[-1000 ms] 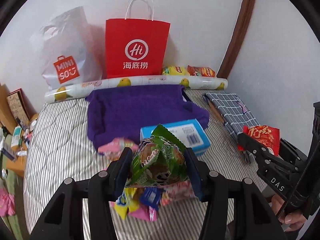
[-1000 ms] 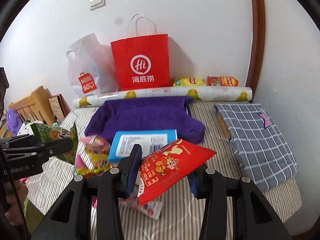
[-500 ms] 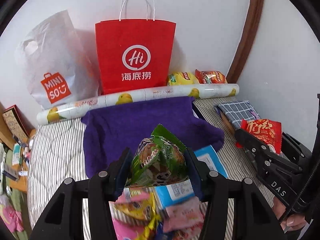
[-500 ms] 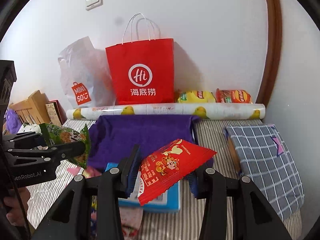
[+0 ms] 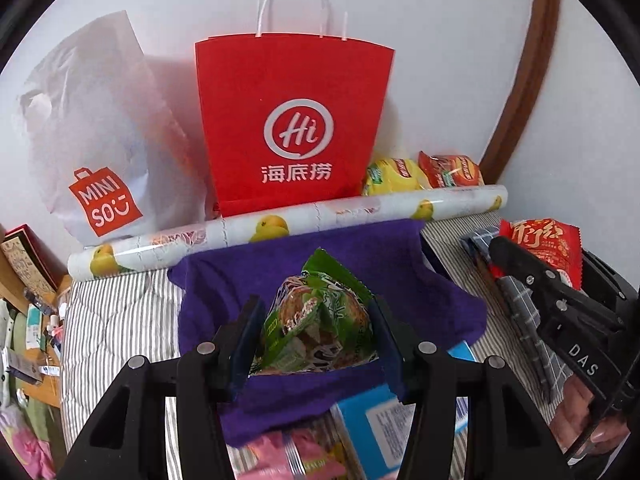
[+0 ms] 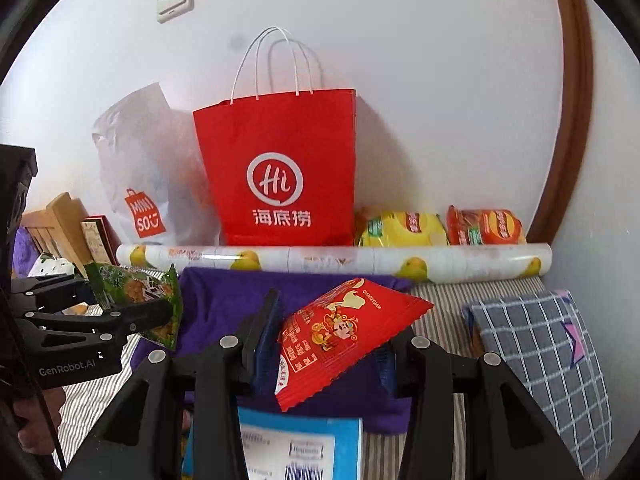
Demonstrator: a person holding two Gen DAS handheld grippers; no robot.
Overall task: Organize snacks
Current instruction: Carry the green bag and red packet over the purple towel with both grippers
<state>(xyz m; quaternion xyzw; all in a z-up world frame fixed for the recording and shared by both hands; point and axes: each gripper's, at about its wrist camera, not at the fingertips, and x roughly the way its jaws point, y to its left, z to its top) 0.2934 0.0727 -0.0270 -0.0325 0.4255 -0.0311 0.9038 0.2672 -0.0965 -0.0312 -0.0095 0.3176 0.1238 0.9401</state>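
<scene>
My left gripper [image 5: 316, 330] is shut on a green snack packet [image 5: 320, 324] and holds it above the purple cloth [image 5: 380, 264]; it also shows at the left of the right wrist view [image 6: 136, 292]. My right gripper [image 6: 330, 334] is shut on a flat red snack packet [image 6: 340, 336], also held over the cloth; it shows at the right of the left wrist view [image 5: 548, 244]. A red paper bag [image 5: 292, 120] stands open against the wall straight ahead. A yellow chip bag [image 6: 400, 228] and an orange chip bag [image 6: 486, 226] lie to its right.
A white Miniso plastic bag [image 5: 92, 140] stands left of the red bag. A lemon-print roll [image 6: 332, 258] lies in front of the bags. A blue box [image 6: 292, 444] and loose snacks [image 5: 296, 456] lie near me. A checked cushion [image 6: 548, 360] lies at the right.
Both grippers have moved forward towards the red bag with their packets; the bag looks larger, and the blue box and loose snacks have dropped to the bottom edge.
</scene>
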